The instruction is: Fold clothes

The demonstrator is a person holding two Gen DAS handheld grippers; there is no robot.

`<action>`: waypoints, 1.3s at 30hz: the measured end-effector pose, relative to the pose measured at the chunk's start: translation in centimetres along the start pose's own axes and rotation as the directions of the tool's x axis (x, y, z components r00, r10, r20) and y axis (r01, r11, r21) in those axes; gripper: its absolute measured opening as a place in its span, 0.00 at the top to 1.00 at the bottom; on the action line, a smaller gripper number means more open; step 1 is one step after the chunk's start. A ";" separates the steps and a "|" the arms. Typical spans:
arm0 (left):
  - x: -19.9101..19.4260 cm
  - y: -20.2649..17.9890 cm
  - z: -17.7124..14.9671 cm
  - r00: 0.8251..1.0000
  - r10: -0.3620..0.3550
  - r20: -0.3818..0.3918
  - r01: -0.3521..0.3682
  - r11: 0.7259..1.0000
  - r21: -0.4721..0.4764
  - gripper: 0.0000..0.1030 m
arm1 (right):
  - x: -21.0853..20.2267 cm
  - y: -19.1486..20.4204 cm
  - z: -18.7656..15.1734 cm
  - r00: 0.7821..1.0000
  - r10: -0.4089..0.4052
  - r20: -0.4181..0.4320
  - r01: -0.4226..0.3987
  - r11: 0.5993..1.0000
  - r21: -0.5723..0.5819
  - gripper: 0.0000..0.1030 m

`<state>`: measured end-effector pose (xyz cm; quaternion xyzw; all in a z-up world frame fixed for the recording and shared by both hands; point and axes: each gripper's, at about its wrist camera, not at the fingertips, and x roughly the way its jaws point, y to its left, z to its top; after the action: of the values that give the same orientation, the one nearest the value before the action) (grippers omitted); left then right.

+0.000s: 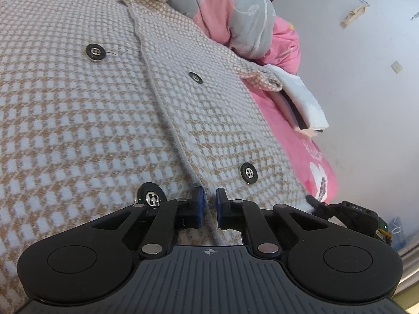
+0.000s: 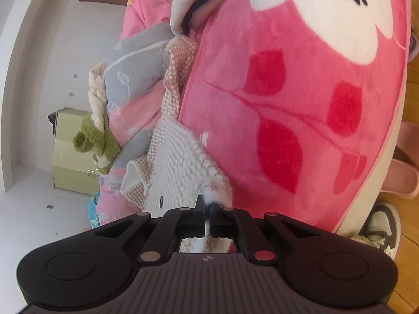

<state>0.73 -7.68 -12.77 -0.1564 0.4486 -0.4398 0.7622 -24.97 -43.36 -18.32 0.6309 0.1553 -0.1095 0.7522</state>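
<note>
On pink blanket (image 2: pixel 301 99), L gripper (image 1: pixel 209 196) & R gripper (image 2: pixel 207 206) both pinch checked coat (image 1: pixel 78 117) hem.

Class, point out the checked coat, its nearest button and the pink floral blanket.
checked coat (image 1: pixel 78 110), left wrist view, front panel.
nearest button (image 1: pixel 151 198), left wrist view, metal centre.
pink floral blanket (image 2: pixel 301 99), right wrist view, leaf print.

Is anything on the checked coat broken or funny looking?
Yes, a little. The upper left button on the checked coat has a loose thread curling out beside it, so its stitching may be coming undone. The other buttons in view look tidy. Nothing looks torn or spilled.
</note>
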 end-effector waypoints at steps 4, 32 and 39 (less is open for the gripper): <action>0.1 0.1 -0.2 1.000 0.003 -0.002 -0.003 1.000 0.004 0.92 | 0.1 -0.2 0.1 1.000 -0.006 0.007 0.006 1.000 0.000 0.99; 3.1 -4.7 -1.4 1.000 0.014 -0.008 -0.009 0.907 0.421 0.77 | 3.6 5.9 2.1 0.975 -0.218 -0.037 0.185 0.895 -0.406 0.71; 3.4 -2.1 -1.1 0.998 -0.046 -0.041 0.057 0.945 0.323 0.78 | 7.7 10.3 3.8 0.955 -0.296 -0.002 0.234 0.761 -0.604 0.70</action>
<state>-0.61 -11.43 -13.89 -0.0334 0.3783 -0.5298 0.7584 -13.76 -44.98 -11.11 0.3376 0.3057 -0.1295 0.8808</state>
